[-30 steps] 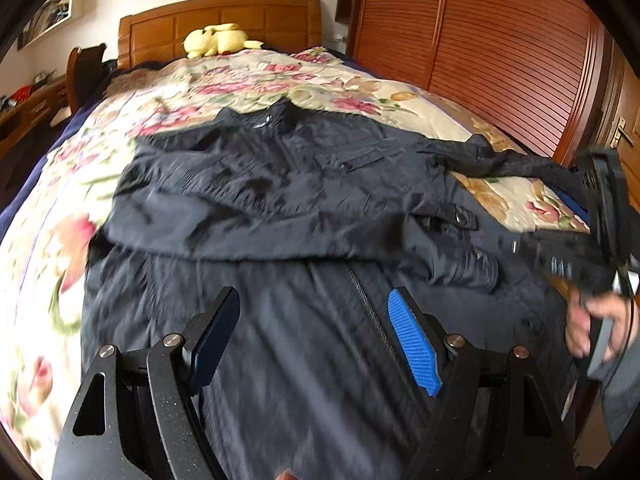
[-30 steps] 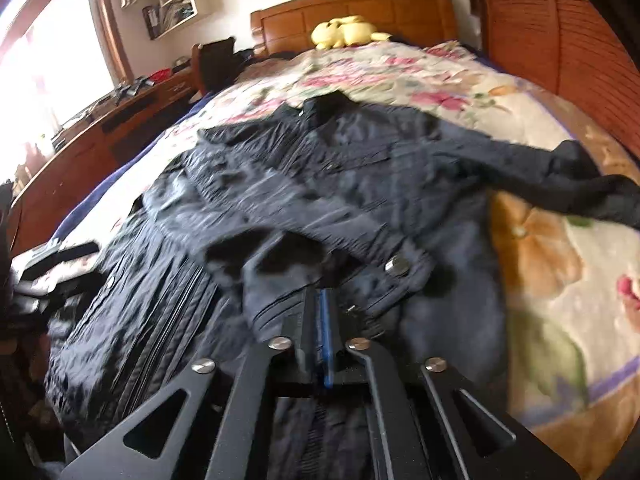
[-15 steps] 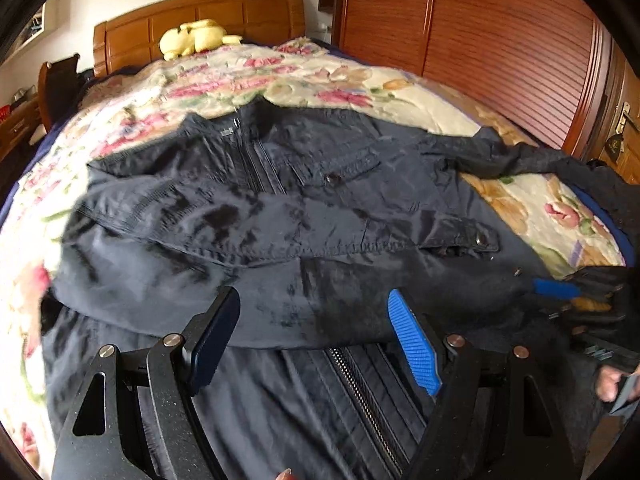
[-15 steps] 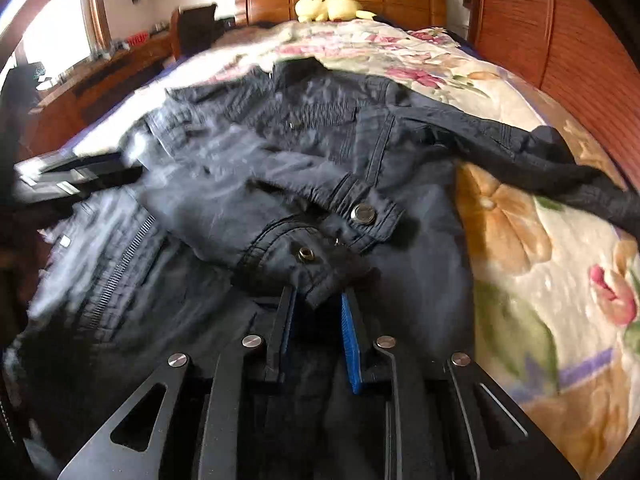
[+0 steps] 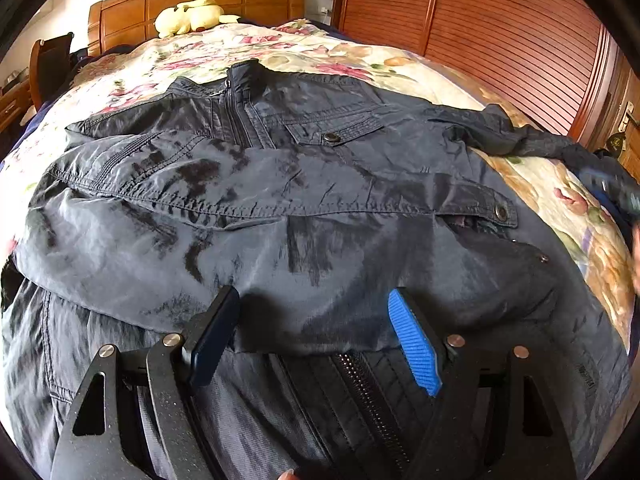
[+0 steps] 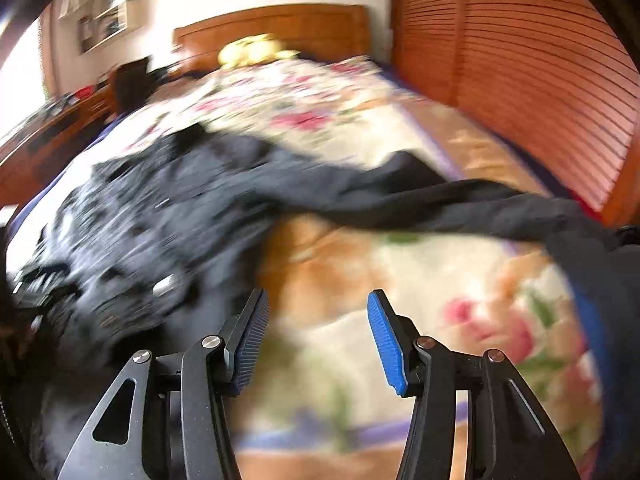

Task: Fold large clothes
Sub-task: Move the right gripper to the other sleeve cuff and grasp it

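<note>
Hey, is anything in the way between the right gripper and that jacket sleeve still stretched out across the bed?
Nothing visible. The right gripper is open and empty over bare bedspread, its fingers having just opened. The sleeve lies beyond it, with only bedspread between them. The view is blurred, so small things could be missed.

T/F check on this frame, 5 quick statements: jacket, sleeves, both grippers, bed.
1. The dark jacket lies on a floral bedspread. True.
2. One sleeve is folded across the jacket's front. True.
3. The right gripper is shut on the cuff. False: its fingers have just been opening, and nothing is between them; only bedspread shows behind.
4. The other sleeve is folded in as well. False: it stretches out sideways across the bedspread.
5. The left gripper is clamped on the zipper. False: its fingers stand open above the jacket.
</note>
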`<action>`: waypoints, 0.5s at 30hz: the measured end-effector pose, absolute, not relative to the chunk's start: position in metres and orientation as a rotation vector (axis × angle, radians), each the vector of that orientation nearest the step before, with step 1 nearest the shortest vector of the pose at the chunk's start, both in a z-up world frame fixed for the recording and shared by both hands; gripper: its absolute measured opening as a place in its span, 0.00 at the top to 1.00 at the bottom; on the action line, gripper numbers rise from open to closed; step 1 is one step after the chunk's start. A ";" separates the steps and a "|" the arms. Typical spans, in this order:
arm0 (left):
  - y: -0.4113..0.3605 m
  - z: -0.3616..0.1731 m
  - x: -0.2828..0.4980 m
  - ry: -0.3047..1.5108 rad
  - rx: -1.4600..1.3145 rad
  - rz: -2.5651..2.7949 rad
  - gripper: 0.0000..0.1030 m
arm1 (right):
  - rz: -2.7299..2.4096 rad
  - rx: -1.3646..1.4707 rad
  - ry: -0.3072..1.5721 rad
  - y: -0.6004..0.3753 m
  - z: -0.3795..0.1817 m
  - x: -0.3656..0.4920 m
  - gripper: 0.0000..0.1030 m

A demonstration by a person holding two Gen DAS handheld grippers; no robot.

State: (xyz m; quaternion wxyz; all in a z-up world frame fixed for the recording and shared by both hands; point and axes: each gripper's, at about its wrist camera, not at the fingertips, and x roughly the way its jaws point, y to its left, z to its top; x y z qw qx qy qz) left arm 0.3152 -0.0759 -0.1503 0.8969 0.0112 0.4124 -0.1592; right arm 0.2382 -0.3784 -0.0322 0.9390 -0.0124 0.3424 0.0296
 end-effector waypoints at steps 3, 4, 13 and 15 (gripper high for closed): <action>-0.076 -0.152 0.314 0.847 0.025 -0.327 0.25 | -0.007 -0.005 0.667 -0.420 -0.015 0.256 0.49; -0.076 -0.152 0.313 0.844 0.029 -0.325 0.25 | -0.032 -0.008 0.655 -0.433 -0.008 0.262 0.48; -0.080 -0.154 0.313 0.835 0.049 -0.314 0.25 | -0.217 0.001 0.675 -0.502 0.024 0.344 0.40; -0.079 -0.154 0.313 0.834 0.049 -0.314 0.25 | -0.249 0.031 0.707 -0.516 0.027 0.366 0.40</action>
